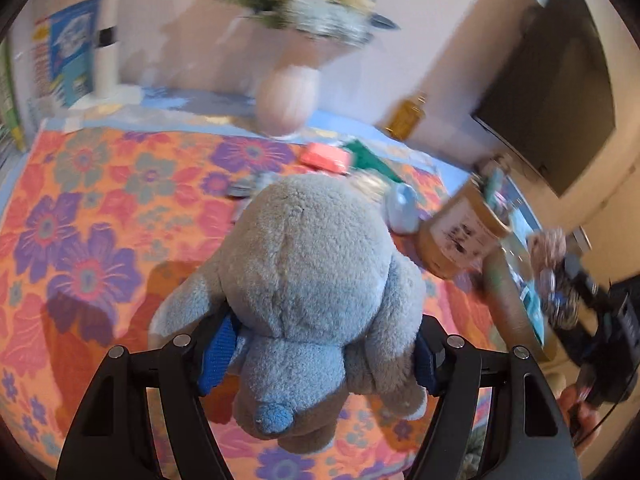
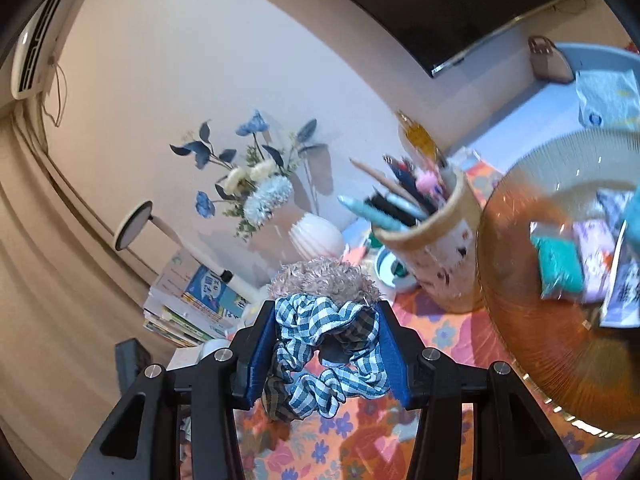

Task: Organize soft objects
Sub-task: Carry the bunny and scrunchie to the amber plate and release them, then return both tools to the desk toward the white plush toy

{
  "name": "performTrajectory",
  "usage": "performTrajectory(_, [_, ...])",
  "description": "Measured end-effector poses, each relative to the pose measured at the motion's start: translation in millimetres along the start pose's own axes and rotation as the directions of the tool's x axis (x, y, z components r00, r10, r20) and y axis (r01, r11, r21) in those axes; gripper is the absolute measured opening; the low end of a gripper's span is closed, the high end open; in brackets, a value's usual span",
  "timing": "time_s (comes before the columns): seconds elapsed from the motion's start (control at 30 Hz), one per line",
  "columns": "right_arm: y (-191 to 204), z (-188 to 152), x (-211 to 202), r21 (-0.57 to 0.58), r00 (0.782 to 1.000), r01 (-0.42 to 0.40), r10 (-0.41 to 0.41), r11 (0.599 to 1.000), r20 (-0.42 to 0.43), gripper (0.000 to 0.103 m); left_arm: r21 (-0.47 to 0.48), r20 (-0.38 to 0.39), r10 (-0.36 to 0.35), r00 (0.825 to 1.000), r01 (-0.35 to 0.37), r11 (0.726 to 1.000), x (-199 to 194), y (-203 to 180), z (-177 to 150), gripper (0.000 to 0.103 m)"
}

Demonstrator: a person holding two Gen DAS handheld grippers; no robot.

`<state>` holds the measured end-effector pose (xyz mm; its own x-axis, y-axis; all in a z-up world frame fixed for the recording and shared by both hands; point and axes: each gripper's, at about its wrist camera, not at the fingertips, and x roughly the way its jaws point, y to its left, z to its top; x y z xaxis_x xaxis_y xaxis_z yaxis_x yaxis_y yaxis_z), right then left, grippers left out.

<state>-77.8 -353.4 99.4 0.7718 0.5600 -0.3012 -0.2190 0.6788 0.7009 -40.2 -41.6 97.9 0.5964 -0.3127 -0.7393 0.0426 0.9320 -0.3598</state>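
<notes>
Over the flowered tablecloth, the left gripper pinches a grey plush toy, its long axis running away from the fingers. The right gripper clamps a checked scrunchie, with the amber glass bowl just to its right, nearer this hand

I am looking at a fuzzy plush toy over matt printed cloth. My checked fabric scrunchie is hanging crumpled beside a ribbed, glossy amber bowl.
</notes>
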Motion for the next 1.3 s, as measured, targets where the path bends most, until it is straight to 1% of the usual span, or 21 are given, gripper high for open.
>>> performTrajectory(0.17, [-15,28,-19,0.012,0.998,0.038,-0.039,0.999,0.045,0.048,0.122,-0.003,-0.068,0.998,0.068,0.99,-5,-58,6,0.071])
performTrajectory(0.23, [-29,41,-28,0.024,0.994,0.096,-0.097,0.995,0.058,0.048,0.171,0.003,-0.115,0.993,0.113,0.979,-7,-86,11,0.071])
performTrajectory(0.27, [-37,46,-33,0.032,0.991,0.121,-0.122,0.992,0.06,0.048,0.192,0.0,-0.156,0.988,0.153,0.969,-7,-103,13,0.071])
performTrajectory(0.4, [-67,66,-51,0.075,0.982,0.171,-0.176,0.982,0.063,0.048,0.284,-0.025,-0.241,0.97,0.238,0.929,0,-161,15,0.071])
performTrajectory(0.43, [-75,70,-54,0.083,0.979,0.191,-0.196,0.978,0.058,0.048,0.3,-0.036,-0.263,0.964,0.262,0.918,5,-175,14,0.071])
performTrajectory(0.47, [-84,73,-56,0.088,0.975,0.212,-0.217,0.973,0.051,0.048,0.313,-0.053,-0.297,0.953,0.298,0.902,12,-192,13,0.073])
performTrajectory(0.5, [-90,76,-56,0.093,0.973,0.222,-0.227,0.971,0.044,0.048,0.32,-0.066,-0.317,0.946,0.321,0.891,18,-202,12,0.073])
performTrajectory(0.53, [-96,78,-55,0.1,0.971,0.232,-0.236,0.968,0.035,0.048,0.329,-0.084,-0.334,0.939,0.343,0.88,26,-215,10,0.073])
performTrajectory(0.63, [-113,84,-53,0.114,0.966,0.255,-0.258,0.96,0.01,0.048,0.352,-0.125,-0.345,0.93,0.367,0.861,48,-243,7,0.073])
performTrajectory(0.7, [-122,88,-52,0.112,0.965,0.263,-0.264,0.958,-0.004,0.048,0.361,-0.143,-0.367,0.919,0.393,0.845,59,-255,4,0.073])
performTrajectory(0.73, [-125,90,-51,0.111,0.965,0.261,-0.262,0.959,-0.008,0.048,0.364,-0.15,-0.369,0.917,0.398,0.842,65,-259,3,0.073])
performTrajectory(0.8, [-127,94,-47,0.106,0.967,0.256,-0.256,0.961,-0.013,0.048,0.362,-0.156,-0.364,0.918,0.396,0.844,76,-263,3,0.073])
performTrajectory(0.87, [-131,97,-42,0.107,0.966,0.258,-0.257,0.96,-0.024,0.049,0.361,-0.166,-0.36,0.918,0.396,0.844,86,-265,3,0.078])
performTrajectory(0.9, [-134,98,-40,0.12,0.966,0.258,-0.256,0.959,-0.028,0.062,0.365,-0.179,-0.345,0.921,0.388,0.846,91,-267,2,0.079])
performTrajectory(0.93, [-137,99,-39,0.135,0.967,0.256,-0.255,0.957,-0.027,0.08,0.367,-0.183,-0.33,0.926,0.376,0.851,95,-269,1,0.081])
performTrajectory(0.97, [-139,100,-40,0.144,0.967,0.253,-0.253,0.957,-0.018,0.086,0.368,-0.184,-0.316,0.931,0.364,0.856,98,-268,-1,0.081])
performTrajectory(1.03, [-142,100,-41,0.146,0.966,0.258,-0.258,0.955,-0.018,0.088,0.368,-0.186,-0.307,0.933,0.356,0.859,102,-269,-1,0.083])
performTrajectory(1.1, [-143,100,-43,0.156,0.964,0.266,-0.266,0.951,-0.023,0.088,0.359,-0.193,-0.31,0.931,0.361,0.861,105,-269,-1,0.084])
performTrajectory(1.13, [-144,100,-44,0.159,0.963,0.267,-0.268,0.95,-0.019,0.088,0.354,-0.198,-0.314,0.928,0.367,0.86,106,-267,-1,0.084])
performTrajectory(1.23, [-142,100,-51,0.174,0.963,0.264,-0.268,0.949,-0.002,0.088,0.349,-0.225,-0.34,0.913,0.401,0.847,106,-270,-1,0.084])
performTrajectory(1.3, [-139,100,-55,0.18,0.966,0.254,-0.26,0.95,0.013,0.088,0.372,-0.188,-0.338,0.922,0.385,0.844,97,-270,0,0.084])
